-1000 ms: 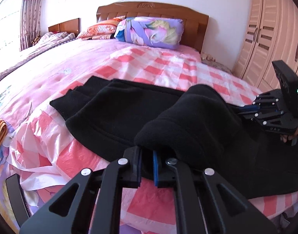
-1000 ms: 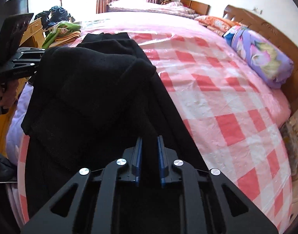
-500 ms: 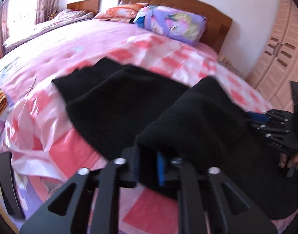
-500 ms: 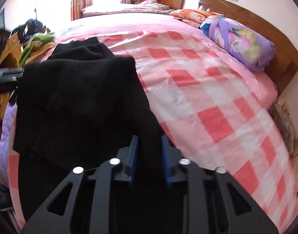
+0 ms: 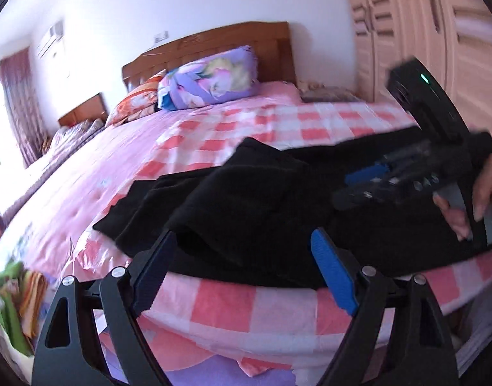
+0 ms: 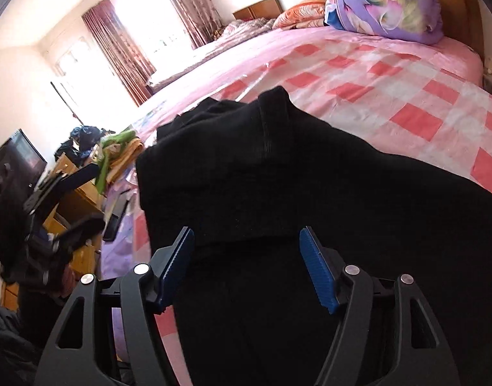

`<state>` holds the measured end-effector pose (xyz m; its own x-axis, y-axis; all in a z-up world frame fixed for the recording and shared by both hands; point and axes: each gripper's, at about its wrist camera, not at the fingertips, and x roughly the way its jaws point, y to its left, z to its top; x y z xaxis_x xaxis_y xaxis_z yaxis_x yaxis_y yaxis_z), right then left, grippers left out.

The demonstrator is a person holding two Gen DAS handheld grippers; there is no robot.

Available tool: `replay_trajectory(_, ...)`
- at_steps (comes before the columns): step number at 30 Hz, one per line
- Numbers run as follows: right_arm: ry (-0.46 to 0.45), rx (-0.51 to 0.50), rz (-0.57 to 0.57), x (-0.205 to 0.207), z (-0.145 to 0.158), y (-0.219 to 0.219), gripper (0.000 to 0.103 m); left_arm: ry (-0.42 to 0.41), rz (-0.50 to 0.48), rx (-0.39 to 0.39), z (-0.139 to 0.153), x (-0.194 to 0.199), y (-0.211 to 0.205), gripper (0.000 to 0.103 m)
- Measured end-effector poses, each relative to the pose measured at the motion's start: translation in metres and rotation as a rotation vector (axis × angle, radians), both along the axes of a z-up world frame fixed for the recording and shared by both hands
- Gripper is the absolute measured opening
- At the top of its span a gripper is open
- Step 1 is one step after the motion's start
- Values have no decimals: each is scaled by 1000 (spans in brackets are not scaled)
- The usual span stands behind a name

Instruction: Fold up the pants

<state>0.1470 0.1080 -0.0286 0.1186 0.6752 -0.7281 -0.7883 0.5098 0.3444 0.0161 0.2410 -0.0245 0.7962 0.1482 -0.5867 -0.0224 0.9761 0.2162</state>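
Observation:
The black pants (image 5: 262,193) lie across the near edge of the pink checked bed (image 5: 230,128), one layer folded over onto the rest. My left gripper (image 5: 242,238) hovers just before the fold's near end. Its jaws are opening wide, and the blue pads are clear of the cloth. The right gripper (image 5: 352,185), held by a hand, shows at the right over the pants. In the right wrist view, the right gripper (image 6: 246,234) hangs over the pants (image 6: 278,167). Its jaws are opening too, with fabric below them but nothing pinched. The left gripper (image 6: 91,196) shows blurred at the left.
A purple floral pillow (image 5: 210,80) and an orange one lie by the wooden headboard (image 5: 213,41). A wardrobe (image 5: 423,32) stands on the right. Folded colourful cloths (image 5: 17,296) lie low left. A wooden cabinet (image 6: 75,193), a dark screen (image 6: 17,160) and curtains (image 6: 117,58) stand beyond the bed.
Both grippers were shut on the lifted fold of the pants. Both have opened and let it go, and the fold now lies flat on the pants. Both wrists have rolled.

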Motion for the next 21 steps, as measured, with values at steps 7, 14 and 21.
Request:
replay_trajectory(7, -76, -15, 62, -2, 25, 25, 12, 17, -63, 101, -31, 0, -8, 86)
replay_trajectory(14, -69, 99, 39, 18, 86, 39, 12, -46, -20, 298, -33, 18, 20, 86)
replay_trajectory(21, -67, 105, 63, 18, 111, 77, 13, -130, 10, 258, -23, 58, 34, 23)
